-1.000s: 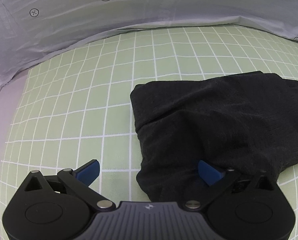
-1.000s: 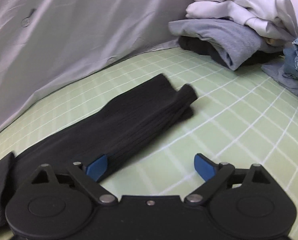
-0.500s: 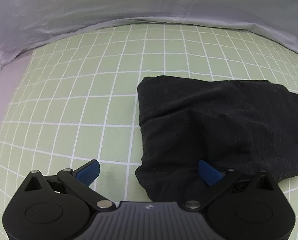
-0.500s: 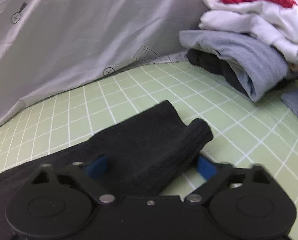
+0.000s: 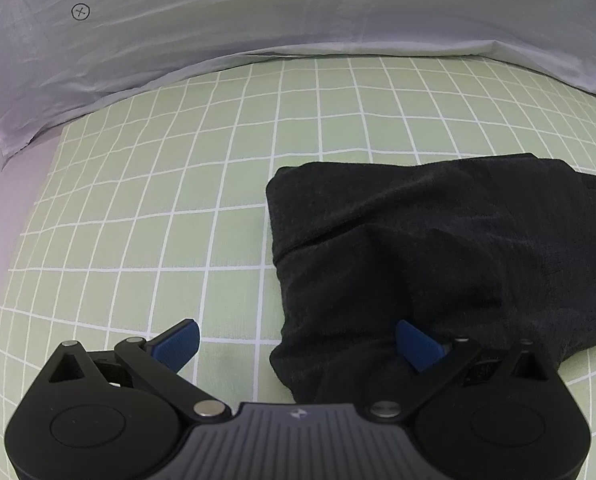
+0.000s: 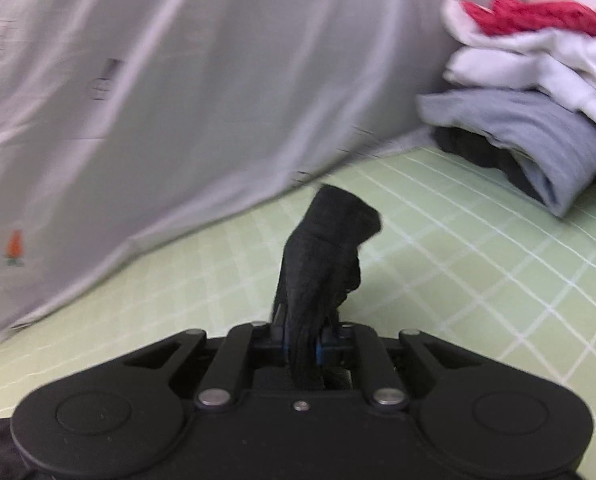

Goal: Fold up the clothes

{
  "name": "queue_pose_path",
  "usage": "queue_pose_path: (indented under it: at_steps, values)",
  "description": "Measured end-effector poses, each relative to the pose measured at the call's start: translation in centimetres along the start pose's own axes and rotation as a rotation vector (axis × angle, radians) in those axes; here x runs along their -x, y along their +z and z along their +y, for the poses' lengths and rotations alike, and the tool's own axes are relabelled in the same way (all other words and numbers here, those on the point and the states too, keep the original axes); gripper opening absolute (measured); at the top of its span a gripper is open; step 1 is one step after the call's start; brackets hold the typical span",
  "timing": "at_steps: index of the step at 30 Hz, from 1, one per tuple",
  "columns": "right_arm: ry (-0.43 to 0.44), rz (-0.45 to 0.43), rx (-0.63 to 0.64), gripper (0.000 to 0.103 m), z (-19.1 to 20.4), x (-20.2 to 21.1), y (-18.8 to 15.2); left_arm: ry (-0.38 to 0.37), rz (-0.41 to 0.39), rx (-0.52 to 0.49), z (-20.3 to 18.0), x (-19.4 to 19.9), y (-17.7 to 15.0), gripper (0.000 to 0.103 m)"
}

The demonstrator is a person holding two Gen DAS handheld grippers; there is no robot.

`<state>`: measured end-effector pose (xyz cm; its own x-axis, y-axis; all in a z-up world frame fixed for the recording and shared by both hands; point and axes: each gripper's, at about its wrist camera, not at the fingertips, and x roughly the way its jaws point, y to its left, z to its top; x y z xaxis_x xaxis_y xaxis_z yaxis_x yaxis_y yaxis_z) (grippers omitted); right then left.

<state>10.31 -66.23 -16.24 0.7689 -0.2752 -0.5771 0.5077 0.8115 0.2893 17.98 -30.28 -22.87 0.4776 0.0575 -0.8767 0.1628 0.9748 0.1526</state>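
Right hand-held gripper (image 6: 302,350) now closing on black garment (image 6: 326,256) end, lifted off bed (image 6: 478,264). Left hand-held gripper (image 5: 296,344) released. Folding unfinished; folded pile (image 6: 530,120) waits.

Black knit garment (image 5: 438,240) lies folded on the sheet (one ribbed end (image 6: 330,256) lifted).
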Motion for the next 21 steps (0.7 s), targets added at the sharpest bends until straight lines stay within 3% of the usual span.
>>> queue_pose_path:
  at_steps: [11, 21]
  values:
    - [0.277, 0.102, -0.140, 0.012, 7.4, 1.9, -2.3, 0.067, -0.047, -0.101, -1.6, 0.3, 0.0, 0.103]
    - [0.504, 0.213, -0.138, 0.012, 13.5, 2.4, -4.8, 0.031, -0.051, -0.086, -1.0, 0.1, 0.2, 0.103]
